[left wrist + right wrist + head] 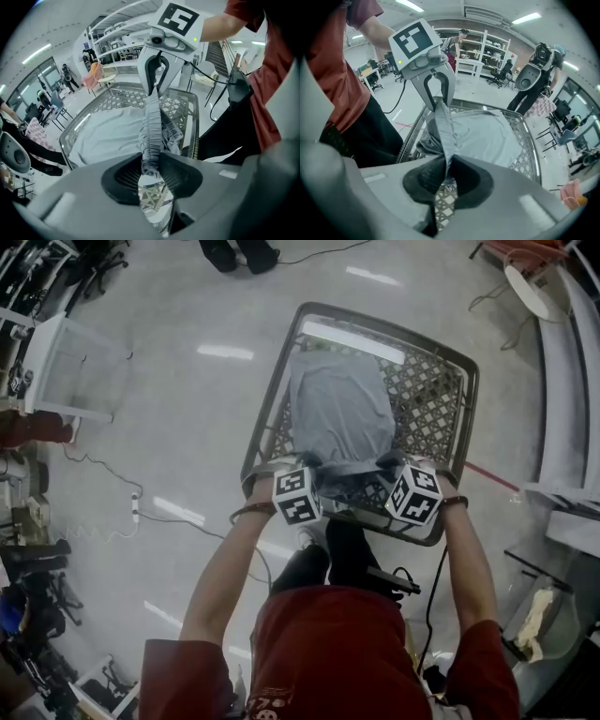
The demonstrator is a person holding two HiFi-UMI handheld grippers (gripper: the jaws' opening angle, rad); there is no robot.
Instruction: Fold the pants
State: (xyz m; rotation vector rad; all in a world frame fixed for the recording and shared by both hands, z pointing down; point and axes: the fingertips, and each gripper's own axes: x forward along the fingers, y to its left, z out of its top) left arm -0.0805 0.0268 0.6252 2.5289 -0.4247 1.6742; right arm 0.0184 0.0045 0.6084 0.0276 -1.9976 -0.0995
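The left gripper [151,169] has its fingers [124,176] drawn partway in and clamped on the gathered elastic waistband [152,124] of the grey pants [339,409]. The ribbed band fills the gap between the dark pads. In the left gripper view it runs taut from them up to the tips of the other gripper.

The right gripper [446,172] has its fingers [471,180] closed to a narrow slit, and a thinner fold of the same waistband is pinched flat between them. In the right gripper view this strip stretches straight across to the tips of the left gripper. Each gripper therefore holds one end of the waist, with the band pulled tight between them.

In the head view the two grippers sit side by side at the near edge of a metal lattice-top bench [427,395] with a raised rim. The pants lie on that lattice. Their legs lie together and flat, running away from the person toward the far rim, while the waist end is bunched and lifted at the grippers.

The left marker cube [297,496] and the right marker cube [415,493] carry black-and-white square patterns, not letters. Pale print [272,701] on the person's red shirt [328,643] is too small and too cut off to read.
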